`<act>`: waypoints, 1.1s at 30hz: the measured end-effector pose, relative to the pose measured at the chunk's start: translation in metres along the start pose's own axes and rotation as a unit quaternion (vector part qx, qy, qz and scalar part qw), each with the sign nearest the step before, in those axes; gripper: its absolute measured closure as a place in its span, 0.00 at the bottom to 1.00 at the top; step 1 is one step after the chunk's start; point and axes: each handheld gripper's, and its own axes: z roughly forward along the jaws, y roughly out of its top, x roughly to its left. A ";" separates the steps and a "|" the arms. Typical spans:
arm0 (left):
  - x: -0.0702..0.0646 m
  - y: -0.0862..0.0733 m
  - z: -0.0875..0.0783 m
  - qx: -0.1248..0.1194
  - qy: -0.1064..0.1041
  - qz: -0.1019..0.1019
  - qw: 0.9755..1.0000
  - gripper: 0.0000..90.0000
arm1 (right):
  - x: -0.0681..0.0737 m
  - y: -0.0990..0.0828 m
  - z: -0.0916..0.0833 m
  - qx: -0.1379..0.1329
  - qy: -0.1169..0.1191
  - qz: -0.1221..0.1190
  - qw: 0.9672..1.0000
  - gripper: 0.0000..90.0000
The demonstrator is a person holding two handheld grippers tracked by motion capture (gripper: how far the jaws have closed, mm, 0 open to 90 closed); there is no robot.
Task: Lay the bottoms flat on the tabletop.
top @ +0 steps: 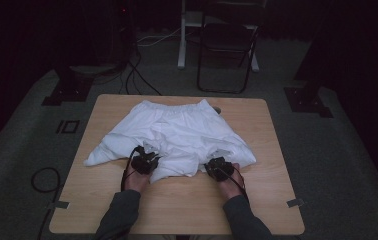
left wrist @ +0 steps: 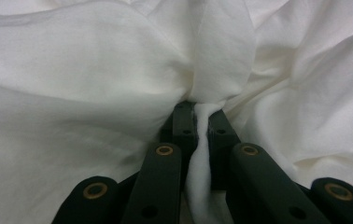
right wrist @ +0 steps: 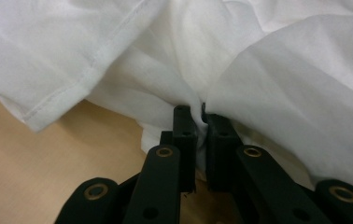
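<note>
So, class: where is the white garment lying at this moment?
In the high view, the white garment lies crumpled across the far middle of the wooden table, its near edge pinched by the left gripper and right gripper.

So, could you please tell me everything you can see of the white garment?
The garment is white, thin, soft-looking cloth, crumpled and spread over the middle of the wooden table. A gathered band runs along its far edge, and a stitched hem shows in the right gripper view. The left claw and right claw each pinch a fold at its near edge.
</note>
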 end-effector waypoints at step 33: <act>0.006 -0.086 -0.088 -0.043 0.015 -0.034 0.998 0.68 | 0.024 0.015 -0.055 -0.086 0.035 0.022 0.995 0.50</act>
